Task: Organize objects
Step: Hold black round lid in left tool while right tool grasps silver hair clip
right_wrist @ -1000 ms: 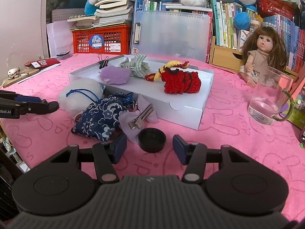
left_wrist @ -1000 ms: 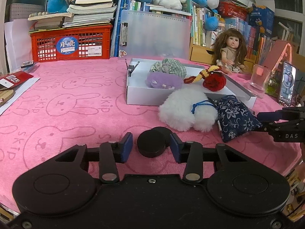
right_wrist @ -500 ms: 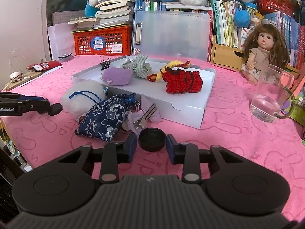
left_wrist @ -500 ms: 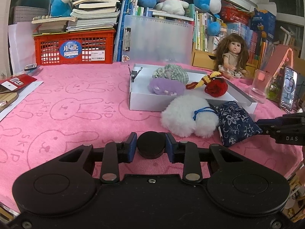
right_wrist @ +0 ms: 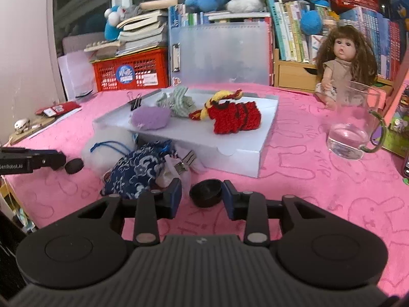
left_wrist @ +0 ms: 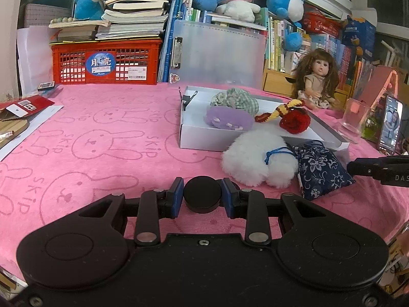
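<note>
My left gripper is shut on a black round cap, both blue pads pressing its sides just above the pink cloth. The right wrist view also shows this cap at the left gripper's tip. My right gripper has its jaws opening around a second black cap. That cap lies on the cloth against the right pad, with a gap to the left pad. A white box holds a purple pouch, a green checked cloth and a red crochet piece.
A white fluffy pouch, a navy floral pouch and a metal hair clip lie in front of the box. A glass jug and a doll stand to the right. Books, a red crate and plush toys line the back.
The left jaws closed onto their black cap and stayed shut. The right jaws closed around their cap, then parted again, and the right view has rolled a little.
</note>
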`<control>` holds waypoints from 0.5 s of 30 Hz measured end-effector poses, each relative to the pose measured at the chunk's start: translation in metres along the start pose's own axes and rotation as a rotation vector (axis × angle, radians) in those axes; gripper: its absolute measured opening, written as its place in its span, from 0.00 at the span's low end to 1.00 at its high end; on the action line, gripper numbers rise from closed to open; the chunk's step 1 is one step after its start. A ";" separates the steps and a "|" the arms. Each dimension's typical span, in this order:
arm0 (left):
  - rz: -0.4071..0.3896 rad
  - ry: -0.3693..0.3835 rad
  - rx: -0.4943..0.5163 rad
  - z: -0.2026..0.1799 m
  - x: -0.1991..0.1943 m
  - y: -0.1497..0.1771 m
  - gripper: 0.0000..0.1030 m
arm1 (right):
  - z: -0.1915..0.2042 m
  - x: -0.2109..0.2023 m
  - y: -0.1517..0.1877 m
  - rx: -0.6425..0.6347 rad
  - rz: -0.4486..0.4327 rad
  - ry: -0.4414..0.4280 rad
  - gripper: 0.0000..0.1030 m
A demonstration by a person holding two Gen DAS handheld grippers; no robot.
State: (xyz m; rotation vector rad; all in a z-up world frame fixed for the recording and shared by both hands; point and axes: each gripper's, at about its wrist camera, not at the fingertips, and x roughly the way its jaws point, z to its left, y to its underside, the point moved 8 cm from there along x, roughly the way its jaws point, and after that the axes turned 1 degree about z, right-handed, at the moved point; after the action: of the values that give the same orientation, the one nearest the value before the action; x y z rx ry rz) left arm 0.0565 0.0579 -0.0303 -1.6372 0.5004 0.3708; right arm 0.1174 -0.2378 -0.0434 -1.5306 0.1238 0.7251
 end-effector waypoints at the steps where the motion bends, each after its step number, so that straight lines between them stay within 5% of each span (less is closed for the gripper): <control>1: 0.000 0.000 -0.001 0.000 0.000 0.000 0.29 | -0.001 0.000 0.000 0.001 -0.002 0.005 0.50; 15: 0.007 0.003 -0.006 0.001 0.003 0.001 0.29 | 0.002 0.013 0.008 -0.089 0.062 0.080 0.65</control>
State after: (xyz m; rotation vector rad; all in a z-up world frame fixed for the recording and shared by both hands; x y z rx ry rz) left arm 0.0591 0.0587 -0.0328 -1.6427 0.5073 0.3756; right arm 0.1227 -0.2328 -0.0570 -1.6469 0.2019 0.7269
